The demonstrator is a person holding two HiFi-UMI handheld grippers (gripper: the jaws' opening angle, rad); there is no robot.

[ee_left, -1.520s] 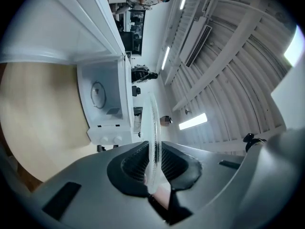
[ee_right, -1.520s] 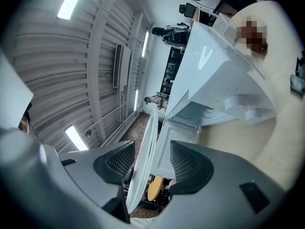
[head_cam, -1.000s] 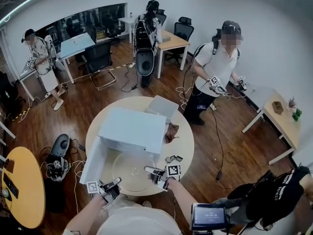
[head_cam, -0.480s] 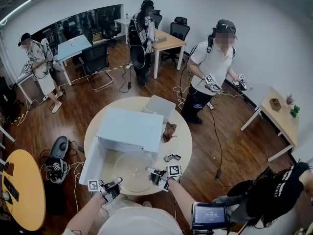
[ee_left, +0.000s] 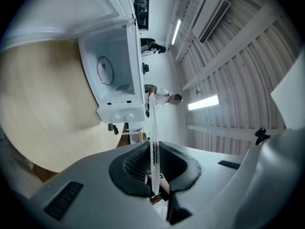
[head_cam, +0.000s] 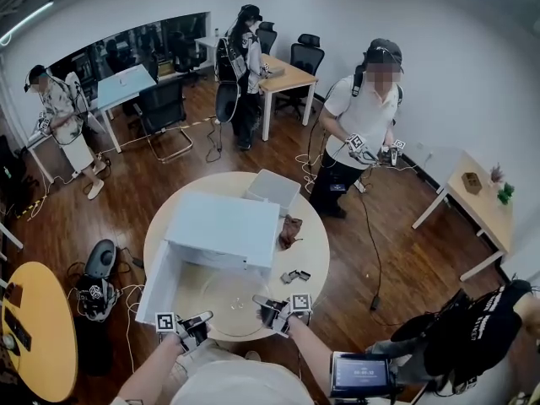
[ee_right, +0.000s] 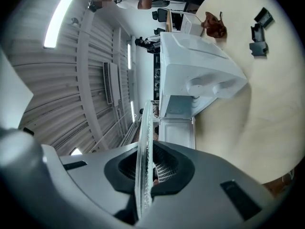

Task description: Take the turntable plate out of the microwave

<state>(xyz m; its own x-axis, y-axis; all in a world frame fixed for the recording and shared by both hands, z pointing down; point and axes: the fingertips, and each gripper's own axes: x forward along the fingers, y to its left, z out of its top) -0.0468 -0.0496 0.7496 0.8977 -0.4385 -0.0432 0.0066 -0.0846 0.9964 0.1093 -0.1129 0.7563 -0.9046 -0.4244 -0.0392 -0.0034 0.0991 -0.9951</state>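
**Plate nearly out.** In the lower centre of the head view, we hold the plate point(head_cam: 221, 298) about level between two grippers. It sits just in front of the open microwave point(head_cam: 224, 226) on the round table point(head_cam: 319, 247).

The left gripper point(head_cam: 199, 318) is clamped on the near-left rim. Its own view shows the glass edge pinched between the pads and running up the middle of the frame. The right gripper point(head_cam: 263, 304) has the near-right rim. Its jaws have just been closing, and its view shows the rim between them with the pads pressed on the glass. The door point(head_cam: 159, 278) hangs open at the microwave's lower left, beside the left gripper.

We judge the step in hand to be the draw-out itself. Both grips are made, and the plate sits mostly forward of the cavity, over the near part of the table. Its far edge lies close to the microwave's front. From above we cannot tell whether it is fully clear, or whether it rests on the table.

The next move, as we read it, calls for both hands to travel together toward the bottom of the frame. The glass should be kept flat and the grips even, since a twist between them could strain the thin rim. The left side should keep off the door.
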